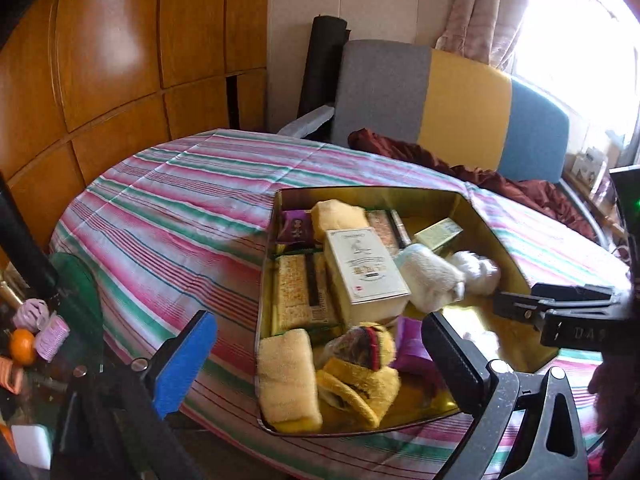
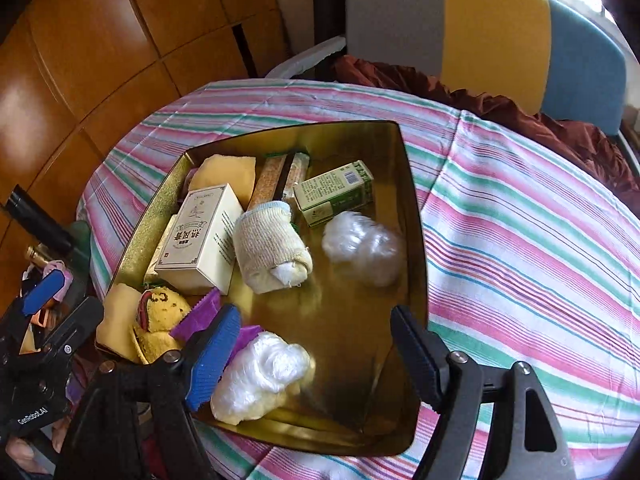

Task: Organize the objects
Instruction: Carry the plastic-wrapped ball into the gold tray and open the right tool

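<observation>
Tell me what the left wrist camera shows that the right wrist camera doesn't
Only the left wrist view shows the orange beside the striped table, the bright window, and the purple packet at the tin's far corner. Only the right wrist view shows the white plastic bundle between the right gripper fingers, untouched, and the green box's barcode. Both share the gold tin, the tall white box, the rolled beige cloth and the chair.
</observation>
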{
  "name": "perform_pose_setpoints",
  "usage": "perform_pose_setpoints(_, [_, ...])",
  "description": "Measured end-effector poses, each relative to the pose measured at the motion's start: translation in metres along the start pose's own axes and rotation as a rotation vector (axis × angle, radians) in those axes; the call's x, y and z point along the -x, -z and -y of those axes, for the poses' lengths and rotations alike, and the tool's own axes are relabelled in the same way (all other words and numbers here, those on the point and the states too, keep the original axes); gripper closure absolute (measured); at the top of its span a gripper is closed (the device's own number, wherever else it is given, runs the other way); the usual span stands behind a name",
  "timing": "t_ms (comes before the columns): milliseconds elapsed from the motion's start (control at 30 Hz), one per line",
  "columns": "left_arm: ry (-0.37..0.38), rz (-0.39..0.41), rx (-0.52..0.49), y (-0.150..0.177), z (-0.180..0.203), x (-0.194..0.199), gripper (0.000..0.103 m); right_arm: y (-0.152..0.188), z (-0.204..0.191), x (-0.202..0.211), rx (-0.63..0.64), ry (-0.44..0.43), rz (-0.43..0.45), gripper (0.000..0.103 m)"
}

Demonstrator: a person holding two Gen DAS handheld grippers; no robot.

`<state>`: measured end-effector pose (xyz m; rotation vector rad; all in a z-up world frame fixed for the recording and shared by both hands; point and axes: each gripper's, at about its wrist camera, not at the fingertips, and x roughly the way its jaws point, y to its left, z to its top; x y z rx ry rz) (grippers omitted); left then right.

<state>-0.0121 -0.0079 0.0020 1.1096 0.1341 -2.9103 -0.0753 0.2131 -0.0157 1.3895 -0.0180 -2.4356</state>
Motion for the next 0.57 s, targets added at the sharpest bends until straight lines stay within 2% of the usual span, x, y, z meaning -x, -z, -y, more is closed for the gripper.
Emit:
perform_pose_setpoints(200, [-0.085,0.043,-0.038,0.003,0.011,0.005,0.000,0.014,-0.003,0.009,-0.020,0.010,0.022,0.024])
perform_pose_setpoints(400, [-0.105,0.068,-0.047,0.006,0.012,0.011,0.001,0.026,-0.006,0.010,-0.030,0.018,0.028,0.024])
perform_pose_setpoints(567, [-0.098,0.066,-0.049,0.005,0.012,0.014,0.000,0.030,-0.007,0.020,-0.037,0.023,0.066,0.024])
